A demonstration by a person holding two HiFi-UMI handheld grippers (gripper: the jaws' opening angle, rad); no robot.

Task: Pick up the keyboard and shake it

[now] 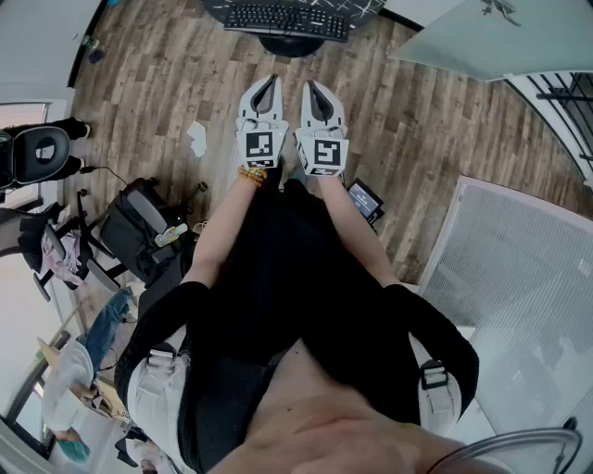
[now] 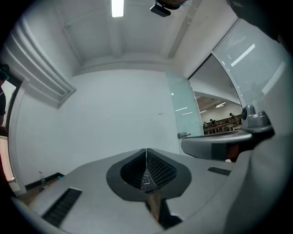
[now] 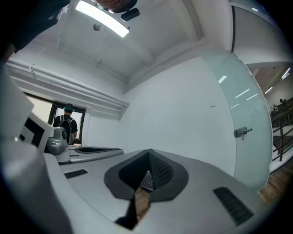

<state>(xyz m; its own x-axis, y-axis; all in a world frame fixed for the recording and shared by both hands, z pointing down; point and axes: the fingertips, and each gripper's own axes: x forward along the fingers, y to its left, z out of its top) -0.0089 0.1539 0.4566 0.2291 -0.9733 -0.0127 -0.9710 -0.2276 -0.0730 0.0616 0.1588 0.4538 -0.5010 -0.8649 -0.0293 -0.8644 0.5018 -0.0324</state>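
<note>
Keyboard lies far ahead of us on a dark round stand, long axis left to right, well apart from both grippers. Left gripper and right gripper are closed, empty, equally near. Wood floor below, white wall beyond

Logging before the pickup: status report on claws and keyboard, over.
Left claw shut, empty. Right claw shut, empty. Keyboard ahead on dark stand, untouched. Only wood floor between.

right hand-held gripper: jaws together, empty | keyboard glimpsed beyond | white wall ahead
</note>
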